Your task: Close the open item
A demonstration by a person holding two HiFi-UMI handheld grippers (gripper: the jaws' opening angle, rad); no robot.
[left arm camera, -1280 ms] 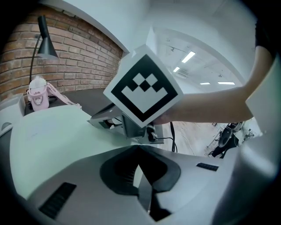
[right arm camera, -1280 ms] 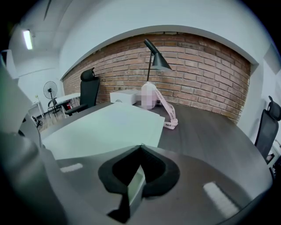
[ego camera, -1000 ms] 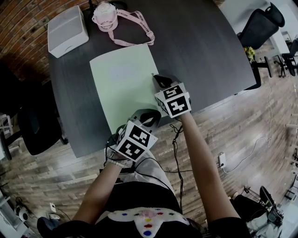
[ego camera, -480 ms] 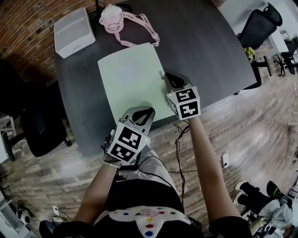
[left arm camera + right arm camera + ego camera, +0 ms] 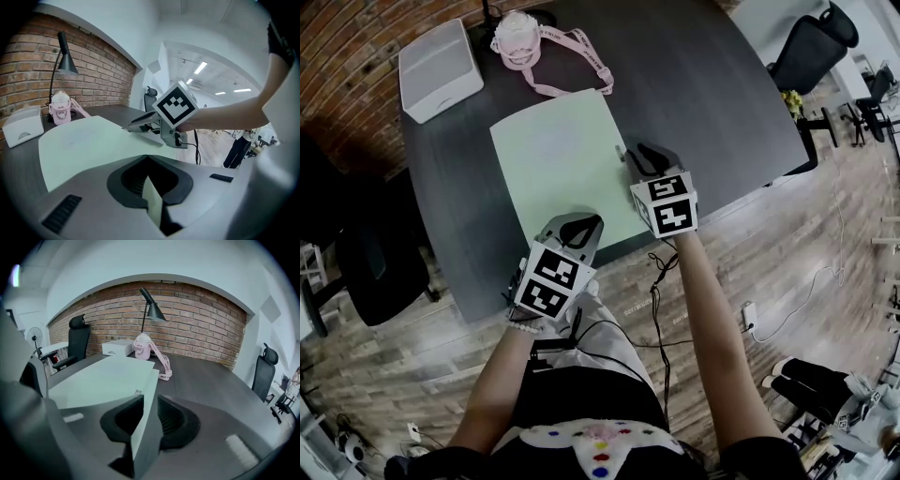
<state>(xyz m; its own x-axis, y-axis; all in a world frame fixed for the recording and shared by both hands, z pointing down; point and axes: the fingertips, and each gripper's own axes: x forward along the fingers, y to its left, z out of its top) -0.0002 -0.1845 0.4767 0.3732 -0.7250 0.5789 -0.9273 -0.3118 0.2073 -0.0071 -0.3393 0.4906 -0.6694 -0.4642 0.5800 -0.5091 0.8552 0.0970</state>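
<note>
**A:** What has just changed?

**B:** The right tongs (image 5: 633, 155) have just been opening. Their jaws now stand spread, and the right long edge of the flat pale green rectangular folder (image 5: 553, 159) runs between them without being squeezed. In the right gripper view there is daylight beside the sheet.

**A:** And the other hand?

**B:** The left tongs (image 5: 581, 225) are pressed together, pinching a thin pale green sheet at the folder's near short edge. It shows as a sliver caught between the pads in the left gripper view.

**A:** What does that mean for the closing?

**B:** The folder lies as flat on the dark grey surface (image 5: 703, 84) as it did a second ago, with no cover raised. I'd judge it is already shut, and the right hand letting go marks the end of that step. Only the left pinch remains to be released.

**A:** Where does it sit, and which way does it run?

**B:** It lies on the near half of the surface, in front of the person, with its near short edge close to the surface's near rim. Its long axis runs away from the person, and the far end leans a little to the left in the head view. That end points towards the pink bottle with its strap (image 5: 517, 30) and the white box (image 5: 441, 67) by the brick wall, both well apart from it.

**A:** Which side is the spine?

**B:** I cannot tell. The right long edge shows a step like stacked layers, so I'd guess that side opens.
</note>
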